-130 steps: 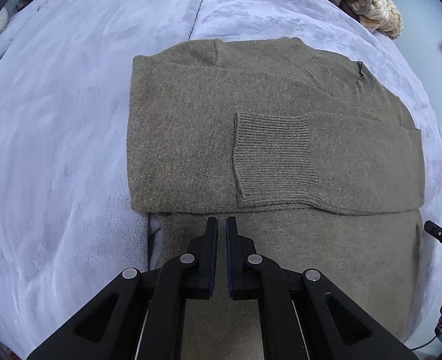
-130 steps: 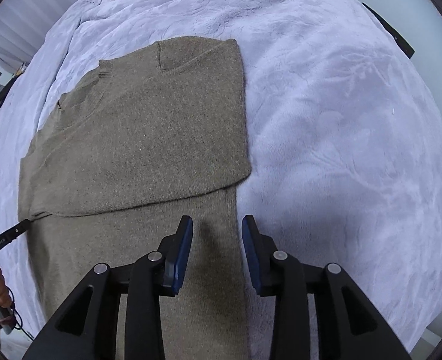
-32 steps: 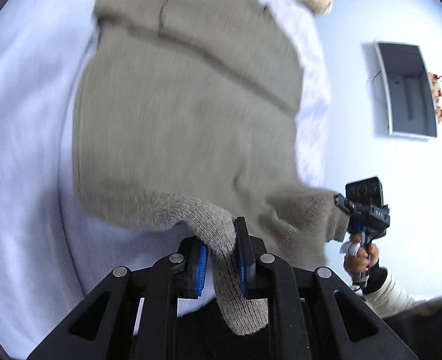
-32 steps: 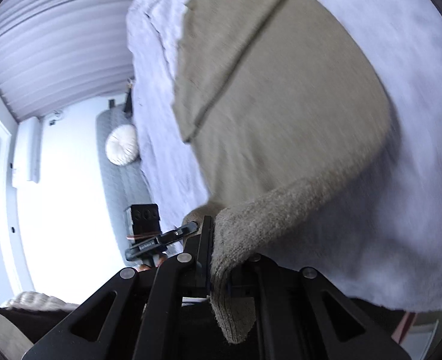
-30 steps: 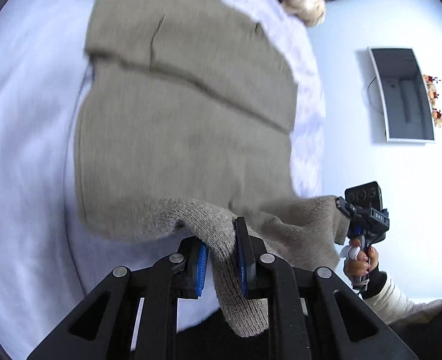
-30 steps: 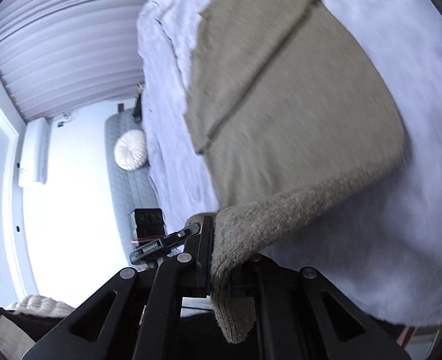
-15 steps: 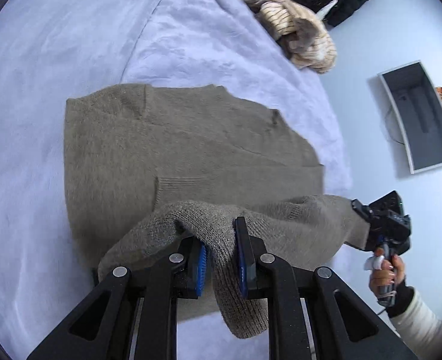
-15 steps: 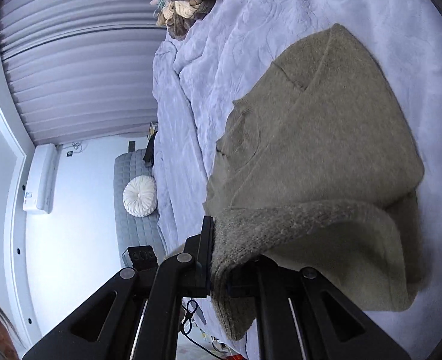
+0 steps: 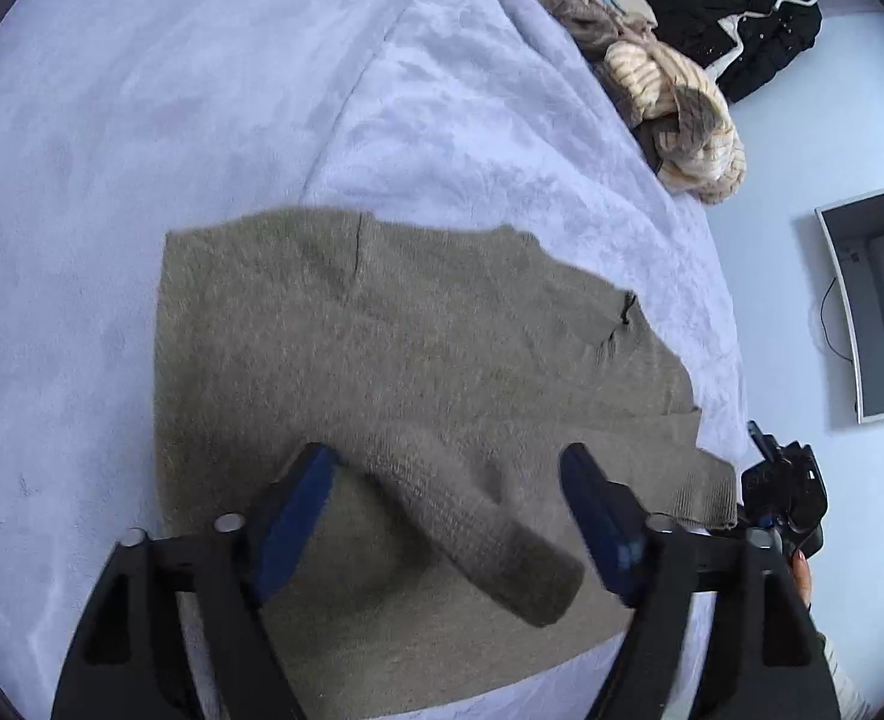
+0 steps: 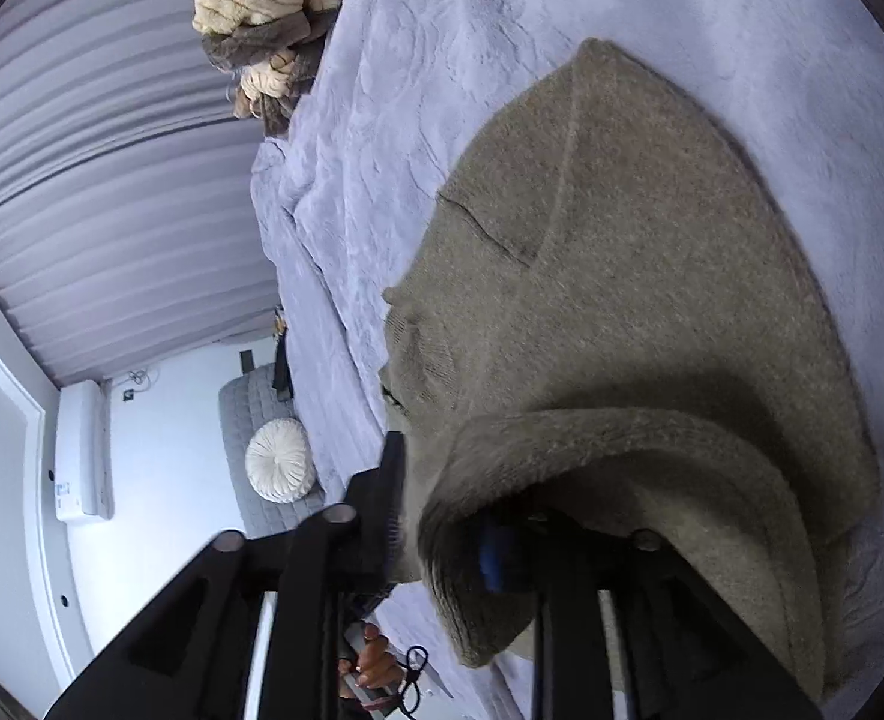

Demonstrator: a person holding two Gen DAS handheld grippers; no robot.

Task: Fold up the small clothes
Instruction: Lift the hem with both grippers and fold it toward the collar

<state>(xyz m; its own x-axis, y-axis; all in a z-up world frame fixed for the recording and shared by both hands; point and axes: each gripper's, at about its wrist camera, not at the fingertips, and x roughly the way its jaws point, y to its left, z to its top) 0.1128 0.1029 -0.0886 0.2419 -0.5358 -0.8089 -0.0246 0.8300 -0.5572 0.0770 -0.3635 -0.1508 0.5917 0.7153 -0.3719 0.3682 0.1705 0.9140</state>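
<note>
- Bed (image 9: 141, 120): sweater (image 9: 442, 360) lies folded on it, hem doubled over.
- Left gripper (image 9: 448, 498): jaws wide apart, hem loose between them.
- Right gripper (image 10: 442, 516): its own view shows jaws parted, hem draped over one finger; the left view cannot show this.

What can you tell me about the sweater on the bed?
The sweater is an olive-brown fuzzy knit, folded into a rough rectangle on the lavender blanket. Its ribbed hem, brought over the body, lies loose between the open left gripper. In the right wrist view, a thick fold drapes over the right gripper, hiding one finger.
</note>
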